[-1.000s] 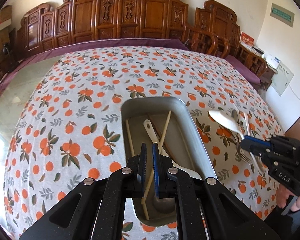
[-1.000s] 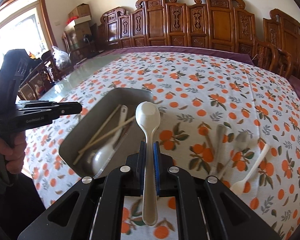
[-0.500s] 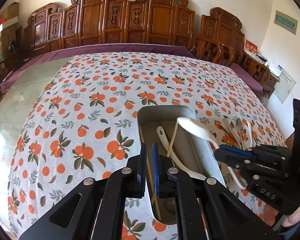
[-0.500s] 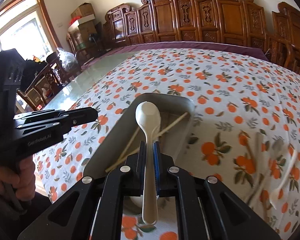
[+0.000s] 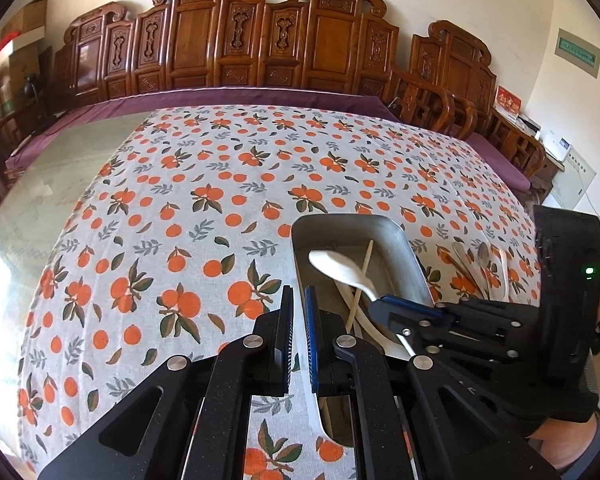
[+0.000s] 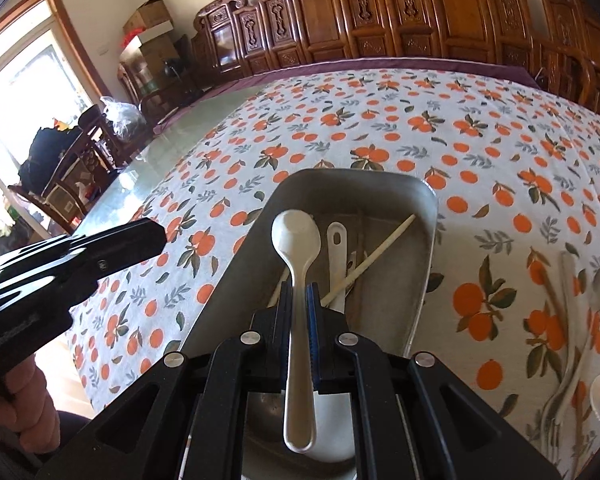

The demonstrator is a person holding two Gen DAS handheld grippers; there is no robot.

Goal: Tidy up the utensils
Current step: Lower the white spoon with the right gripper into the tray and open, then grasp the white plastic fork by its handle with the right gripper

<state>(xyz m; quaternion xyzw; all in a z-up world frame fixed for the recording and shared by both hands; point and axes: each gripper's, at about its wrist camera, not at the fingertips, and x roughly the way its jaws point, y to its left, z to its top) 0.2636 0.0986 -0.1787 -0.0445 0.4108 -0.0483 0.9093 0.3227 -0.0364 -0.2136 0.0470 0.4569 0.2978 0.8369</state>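
right tool (image 6: 299, 300): jaws closed on the handle of a white spoon (image 6: 296, 240), gripped about midway; bowl points forward, handle end sticks out back toward the camera. in the left view this tool (image 5: 384, 305) reaches in from the right.
spoon: held above the tray (image 6: 416, 280), over its middle, not touching what lies inside; in the left view the spoon (image 5: 340, 270) hangs over the tray (image 5: 404, 252) with its bowl toward the tray's far left side.
left tool (image 5: 297, 320): jaws nearly together with a thin gap, nothing between them; it hovers just beside the tray's left rim, over the cloth (image 5: 180, 208). in the right view it (image 6: 140, 240) comes in from the left, off the tray.
tray: metal, rectangular, rounded corners, on the cloth near the counter's near edge, long side running away from the cameras.
in tray: a white spoon-like utensil (image 6: 336, 256) lying lengthwise with its holed handle toward the far end; a pale chopstick (image 6: 372, 262) crossing it diagonally, its tip toward the far right corner; more pale sticks beneath, partly hidden by the right tool.
loose utensils (image 6: 580, 344): on the cloth to the right of the tray, apart from it; white and metal pieces lying close together, too blurred to sort out.
cloth: white with oranges and leaves, covers most of the counter; bare glass (image 5: 40, 200) shows at the left edge.
chairs (image 5: 260, 48): carved wood, in a row along the far edge.
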